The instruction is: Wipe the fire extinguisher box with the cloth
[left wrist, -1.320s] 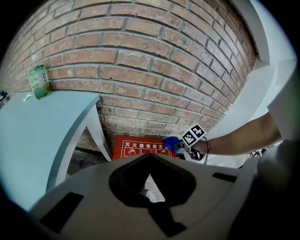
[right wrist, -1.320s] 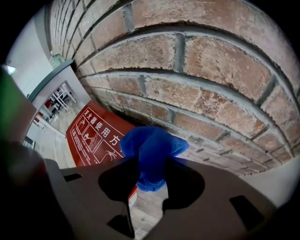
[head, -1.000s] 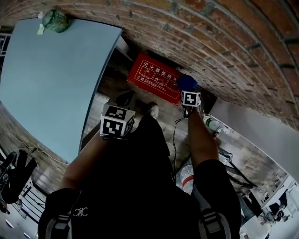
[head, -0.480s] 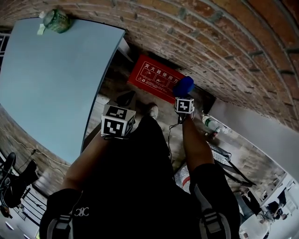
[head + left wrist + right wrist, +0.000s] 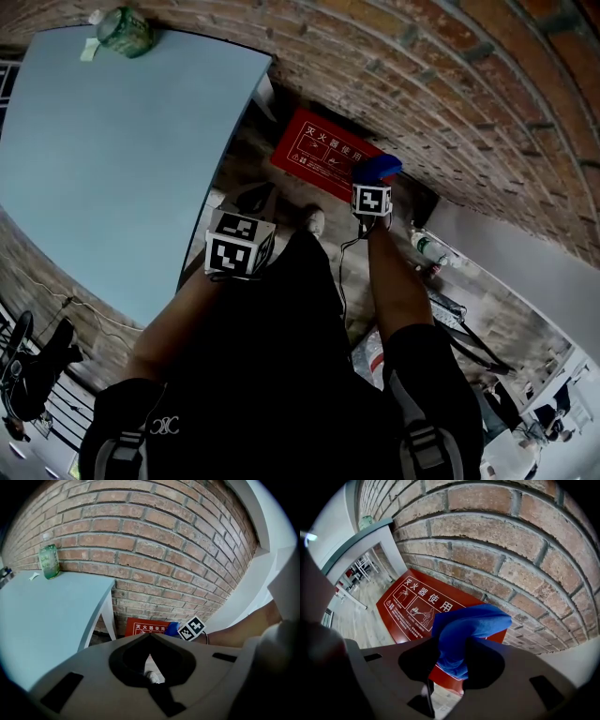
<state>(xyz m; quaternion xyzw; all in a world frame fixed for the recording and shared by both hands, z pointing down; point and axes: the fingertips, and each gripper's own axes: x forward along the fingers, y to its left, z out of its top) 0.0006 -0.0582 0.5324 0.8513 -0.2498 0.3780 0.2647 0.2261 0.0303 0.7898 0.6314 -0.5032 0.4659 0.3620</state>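
Your right gripper has its jaws clamped on the blue cloth. The cloth's loose end hangs over the right end of the red fire extinguisher box, which sits on the floor against the brick wall, beside the table. Your left gripper has its jaws together with nothing between them, well apart from the box.

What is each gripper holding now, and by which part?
Right gripper: the blue cloth, pinched near one bunched end. Left gripper: nothing, jaws together.
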